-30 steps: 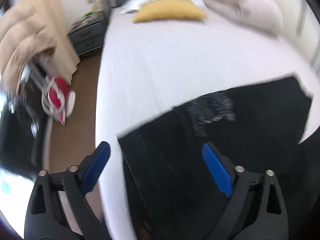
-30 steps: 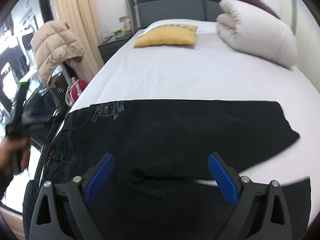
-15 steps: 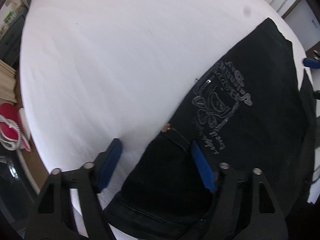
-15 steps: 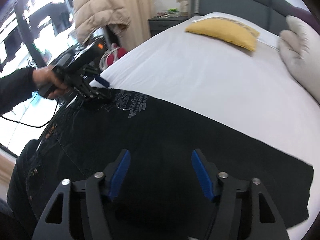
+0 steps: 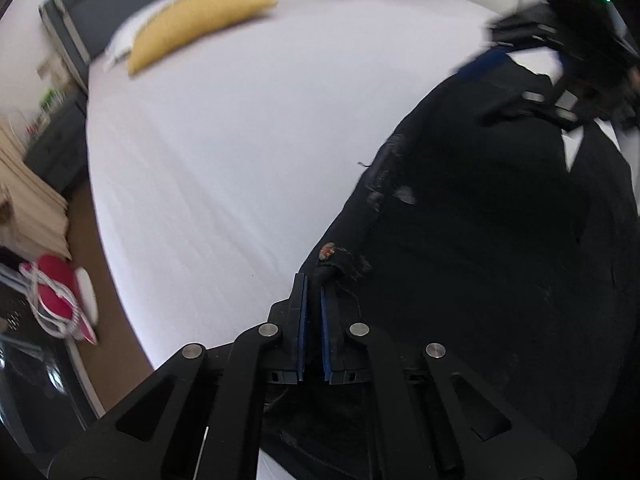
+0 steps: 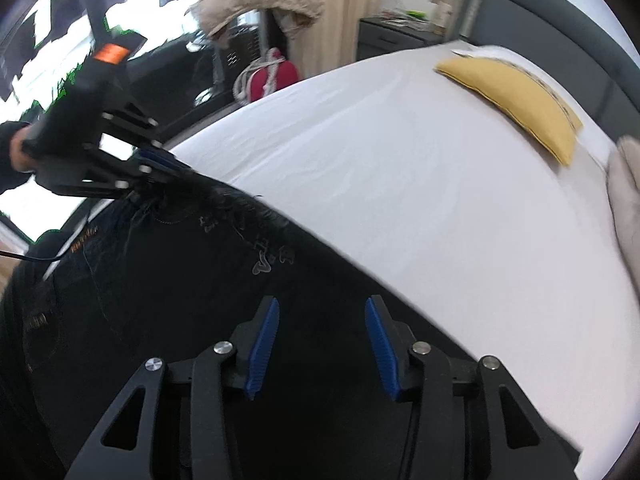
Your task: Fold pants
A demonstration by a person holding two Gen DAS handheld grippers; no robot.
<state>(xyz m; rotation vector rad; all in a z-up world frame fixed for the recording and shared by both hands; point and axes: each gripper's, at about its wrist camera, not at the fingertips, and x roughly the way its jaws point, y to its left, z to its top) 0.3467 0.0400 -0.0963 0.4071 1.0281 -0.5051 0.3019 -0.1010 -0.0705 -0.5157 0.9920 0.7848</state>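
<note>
Black pants lie long across bed. Left tool pinches waist edge; right tool, probably empty, closing, half apart.

White bed; grey headboard (yellow pillow near it); brown floor

Print on the pants seems too blurred to read

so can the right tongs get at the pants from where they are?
Probably yes: the right tongs have been closing but stand open just above the black pants, nothing between them and the cloth.
</note>
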